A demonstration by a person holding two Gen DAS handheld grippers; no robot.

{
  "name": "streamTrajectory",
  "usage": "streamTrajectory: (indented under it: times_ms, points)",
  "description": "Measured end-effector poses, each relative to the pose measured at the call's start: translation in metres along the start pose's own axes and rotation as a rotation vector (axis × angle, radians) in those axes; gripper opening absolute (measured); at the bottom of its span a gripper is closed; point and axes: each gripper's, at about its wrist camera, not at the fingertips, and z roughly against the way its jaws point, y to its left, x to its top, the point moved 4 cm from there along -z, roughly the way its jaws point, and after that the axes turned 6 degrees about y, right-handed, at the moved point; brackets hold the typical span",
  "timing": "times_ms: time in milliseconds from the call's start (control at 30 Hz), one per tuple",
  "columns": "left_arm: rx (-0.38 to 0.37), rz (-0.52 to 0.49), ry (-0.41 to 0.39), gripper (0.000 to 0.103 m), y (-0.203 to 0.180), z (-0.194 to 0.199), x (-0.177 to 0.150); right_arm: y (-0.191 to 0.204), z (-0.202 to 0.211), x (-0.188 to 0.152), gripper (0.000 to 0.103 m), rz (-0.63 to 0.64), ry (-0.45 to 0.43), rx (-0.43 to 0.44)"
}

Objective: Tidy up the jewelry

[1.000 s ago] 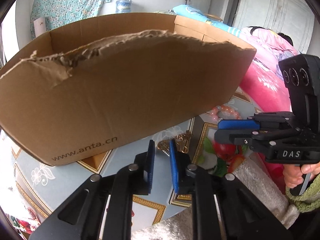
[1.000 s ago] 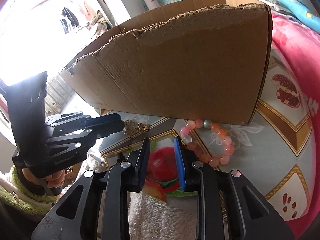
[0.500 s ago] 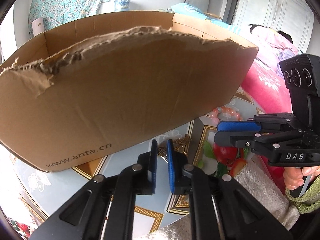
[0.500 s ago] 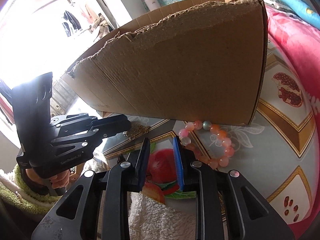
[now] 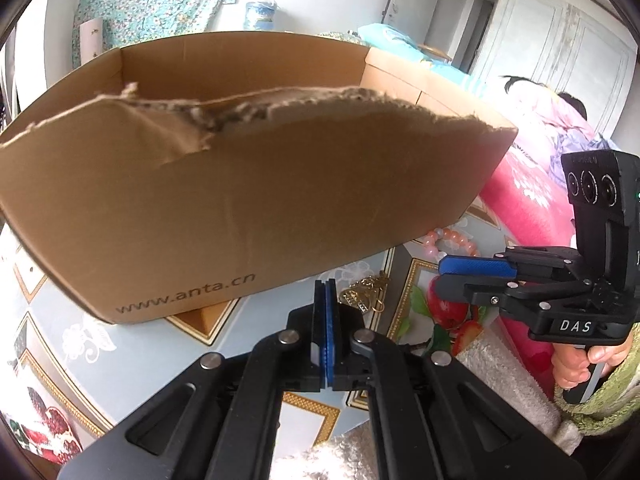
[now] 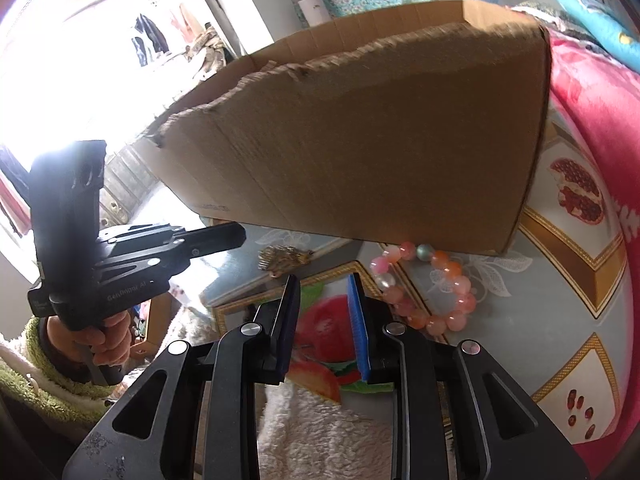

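Note:
A gold chain piece [image 5: 362,295] lies on the patterned tablecloth just in front of the cardboard box [image 5: 248,208]; it also shows in the right wrist view [image 6: 284,258]. A pink bead bracelet [image 6: 424,288] lies by the box's right corner, and it also shows in the left wrist view [image 5: 452,240]. My left gripper [image 5: 325,286] is shut and empty, its tips just left of the gold piece. My right gripper [image 6: 322,284] is open and empty, above the apple print, between the gold piece and the bracelet.
The open cardboard box [image 6: 380,140] with a torn front wall stands right behind the jewelry. A pink quilt [image 6: 600,92] lies to the right. A white fleece cloth [image 6: 320,432] covers the near table edge. The tablecloth [image 6: 540,320] has fruit prints.
My left gripper has closed from open to fully shut and lifted slightly, empty. My right gripper stayed open and moved a little toward the box.

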Motion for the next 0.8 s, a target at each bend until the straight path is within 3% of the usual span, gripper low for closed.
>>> streamTrajectory:
  times_ms: [167,533,800]
  points:
    - [0.025,0.006,0.002,0.0,0.006,0.003,-0.008,0.025,-0.003,0.005,0.026,0.091,-0.019,-0.012]
    - [-0.004,0.015,-0.003,0.0,0.015,0.009,-0.021,0.069,-0.046,0.02,0.026,0.416,0.068,-0.051]
    - [-0.023,0.024,-0.01,0.0,0.02,0.007,-0.021,0.073,-0.062,0.024,0.026,0.462,0.154,-0.071]
